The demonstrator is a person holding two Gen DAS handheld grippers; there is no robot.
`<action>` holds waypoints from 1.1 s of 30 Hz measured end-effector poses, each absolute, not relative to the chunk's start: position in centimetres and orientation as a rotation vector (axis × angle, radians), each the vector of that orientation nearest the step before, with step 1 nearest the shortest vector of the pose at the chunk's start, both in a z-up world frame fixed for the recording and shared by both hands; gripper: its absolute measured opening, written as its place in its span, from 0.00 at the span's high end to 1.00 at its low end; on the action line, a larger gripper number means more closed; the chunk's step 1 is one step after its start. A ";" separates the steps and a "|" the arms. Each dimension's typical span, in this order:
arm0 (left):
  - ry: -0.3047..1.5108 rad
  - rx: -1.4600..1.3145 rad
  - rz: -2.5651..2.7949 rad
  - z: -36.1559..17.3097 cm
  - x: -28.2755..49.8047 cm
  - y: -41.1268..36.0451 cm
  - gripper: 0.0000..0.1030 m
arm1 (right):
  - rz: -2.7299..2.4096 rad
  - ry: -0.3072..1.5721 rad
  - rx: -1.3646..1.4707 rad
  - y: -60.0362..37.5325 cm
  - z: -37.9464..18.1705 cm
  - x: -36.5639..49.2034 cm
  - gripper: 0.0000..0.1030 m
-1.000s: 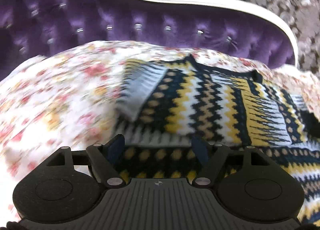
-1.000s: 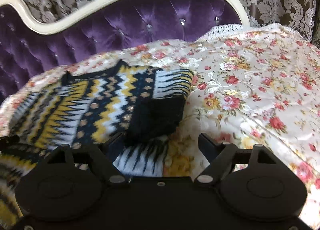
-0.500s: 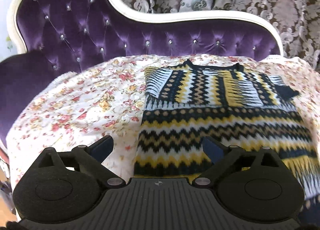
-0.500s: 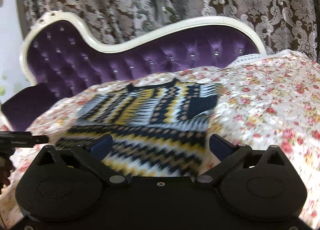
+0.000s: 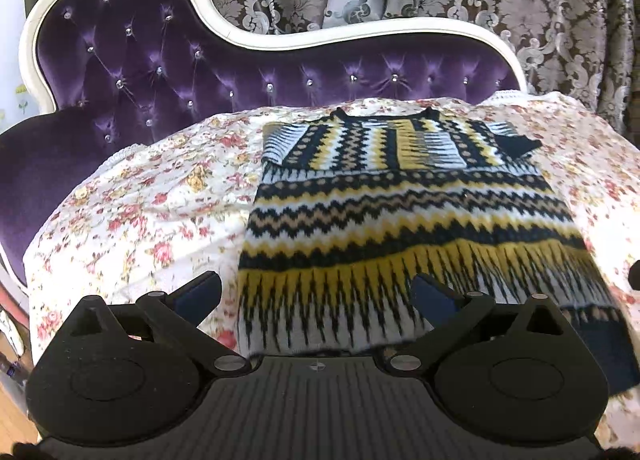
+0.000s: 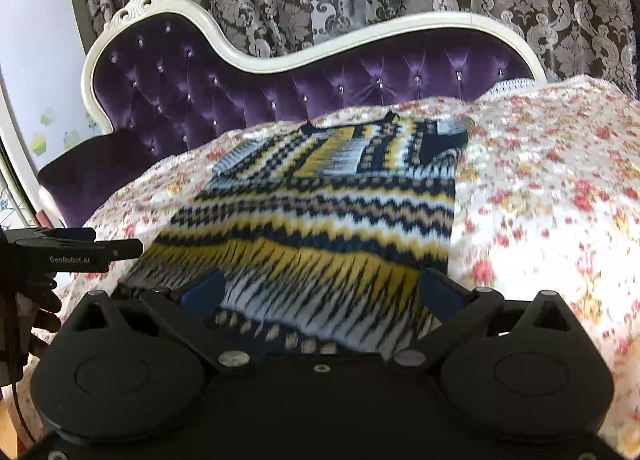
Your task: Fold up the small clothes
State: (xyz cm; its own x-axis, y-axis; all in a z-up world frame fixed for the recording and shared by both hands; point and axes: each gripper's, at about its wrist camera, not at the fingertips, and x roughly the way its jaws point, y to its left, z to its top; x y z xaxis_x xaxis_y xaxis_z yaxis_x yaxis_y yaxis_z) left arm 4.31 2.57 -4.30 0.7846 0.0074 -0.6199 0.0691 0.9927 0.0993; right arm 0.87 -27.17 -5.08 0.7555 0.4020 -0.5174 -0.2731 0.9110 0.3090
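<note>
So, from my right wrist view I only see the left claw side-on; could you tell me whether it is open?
Observer: Yes. In the left wrist view the left claw is wide open and grips nothing.
Operator: Thank you. And what is it aimed at, please?
Observer: The near left corner of the sweater. One finger shows over the floral cover, the other over the fringe-patterned hem. I cannot tell whether either touches.

Black gripper (image 5: 316, 296) with blue pads (image 5: 198, 294), silver screws.
</note>
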 end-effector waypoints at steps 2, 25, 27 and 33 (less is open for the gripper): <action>0.676 0.107 -0.037 -4.6 3.5 2.6 0.00 | 0.374 0.631 0.237 -27.2 -5.6 0.1 0.00; 0.803 0.003 -0.005 -8.7 -1.7 5.3 0.00 | 0.458 0.812 0.428 -27.4 -9.8 -3.7 0.00; 0.804 0.009 -0.005 -9.0 -1.9 5.2 0.00 | 0.466 0.808 0.442 -27.3 -10.0 -3.4 0.00; 0.802 0.006 -0.008 -9.1 -1.8 5.2 0.00 | 0.487 0.774 0.488 -27.0 -10.0 -2.7 0.00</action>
State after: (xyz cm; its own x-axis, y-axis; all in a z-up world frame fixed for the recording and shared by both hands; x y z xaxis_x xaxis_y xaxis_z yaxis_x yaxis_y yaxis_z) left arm -1.76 5.20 -9.09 0.6950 -0.0050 -0.7190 0.0092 1.0000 0.0020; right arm -2.74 -27.04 -9.97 0.6176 0.5771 -0.5343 -0.2320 0.7828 0.5774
